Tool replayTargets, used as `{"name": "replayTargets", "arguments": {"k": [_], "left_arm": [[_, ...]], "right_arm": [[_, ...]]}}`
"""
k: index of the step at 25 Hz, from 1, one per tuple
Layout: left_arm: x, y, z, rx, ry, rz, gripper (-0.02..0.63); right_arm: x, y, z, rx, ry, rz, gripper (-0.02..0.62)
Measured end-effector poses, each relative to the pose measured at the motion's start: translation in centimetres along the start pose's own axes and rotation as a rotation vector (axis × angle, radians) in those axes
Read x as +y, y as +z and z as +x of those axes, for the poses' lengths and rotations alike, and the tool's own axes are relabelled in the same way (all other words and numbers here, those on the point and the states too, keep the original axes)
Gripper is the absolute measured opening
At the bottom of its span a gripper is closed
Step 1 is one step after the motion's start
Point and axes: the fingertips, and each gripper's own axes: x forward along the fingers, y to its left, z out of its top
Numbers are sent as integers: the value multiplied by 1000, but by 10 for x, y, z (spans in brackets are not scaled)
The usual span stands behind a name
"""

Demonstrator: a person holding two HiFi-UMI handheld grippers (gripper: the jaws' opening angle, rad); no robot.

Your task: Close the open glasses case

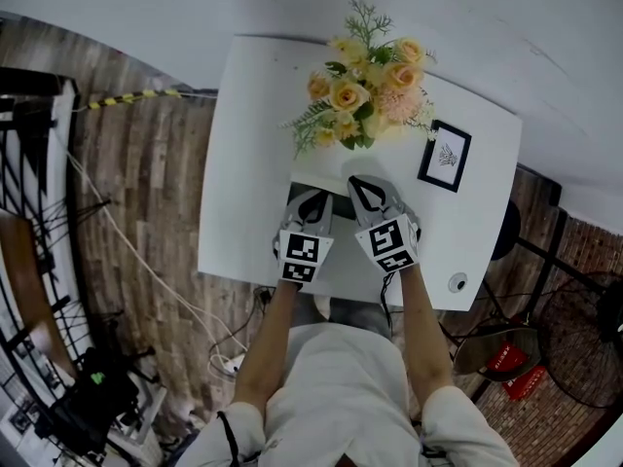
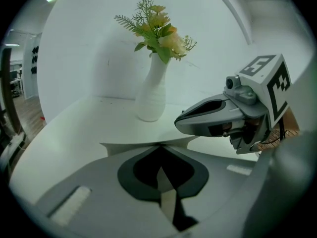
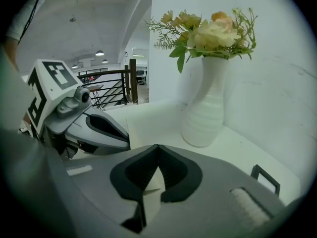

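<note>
Glasses case (image 2: 121,148), white, lies just before the vase (image 2: 151,95), at the tips of left gripper (image 1: 315,197) and right gripper (image 1: 362,183). Both have their jaws together. The head view mostly hides the case.

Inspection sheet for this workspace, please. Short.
Surface: white table, no spills seen.
Job's things: glasses case, a white flat panel at both tools' tips; open or closed cannot be told.
Clutter: flower vase, black picture frame, small round object near the front right corner.
Grippers: left tool and right tool, jaws together, side by side at the case.
Cables: white cable on the floor, left of the table.
Surroundings: wood floor, black railing at left.
</note>
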Motion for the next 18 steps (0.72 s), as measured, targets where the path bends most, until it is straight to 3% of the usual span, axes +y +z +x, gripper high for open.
{"name": "replayTargets", "arguments": {"k": [18], "left_arm": [[-7, -11, -14, 16, -50, -4, 20]], "right_arm": [[28, -4, -10, 26, 14, -30, 3]]}}
